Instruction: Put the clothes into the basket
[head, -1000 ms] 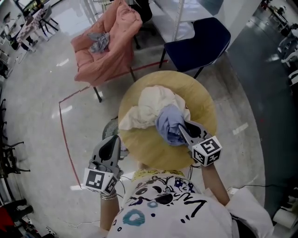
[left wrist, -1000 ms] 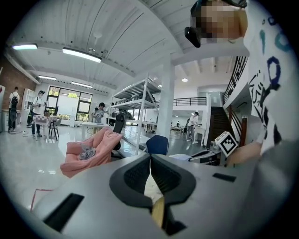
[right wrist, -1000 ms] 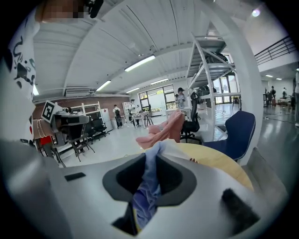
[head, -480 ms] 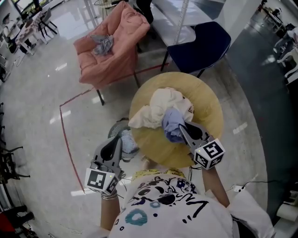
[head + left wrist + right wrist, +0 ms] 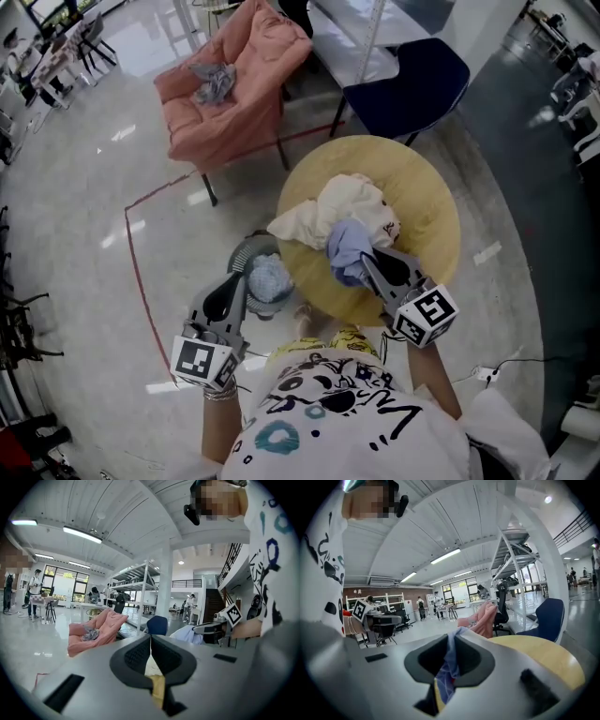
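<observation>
Head view, left to right: left gripper [image 5: 238, 279], fingers [image 5: 136, 656] closed on nothing, basket [image 5: 242, 255] just ahead of the tips, pale blue cloth [image 5: 272, 277] already inside. Right gripper [image 5: 367, 255], fingers just closing further on a fold of blue garment [image 5: 345, 246], cream clothes [image 5: 342, 202] beyond the tips on the table [image 5: 427, 202]. Soft, light, limp; best gripped at a bunched fold, likely to drape and trail.

Open-plan lab hall: tall shelving racks [image 5: 137, 579], work desks [image 5: 41, 600], mezzanine staircase [image 5: 211, 609].

left claw [image 5: 233, 284] closed, right claw [image 5: 367, 257] just tightening on cloth [image 5: 345, 244]
</observation>
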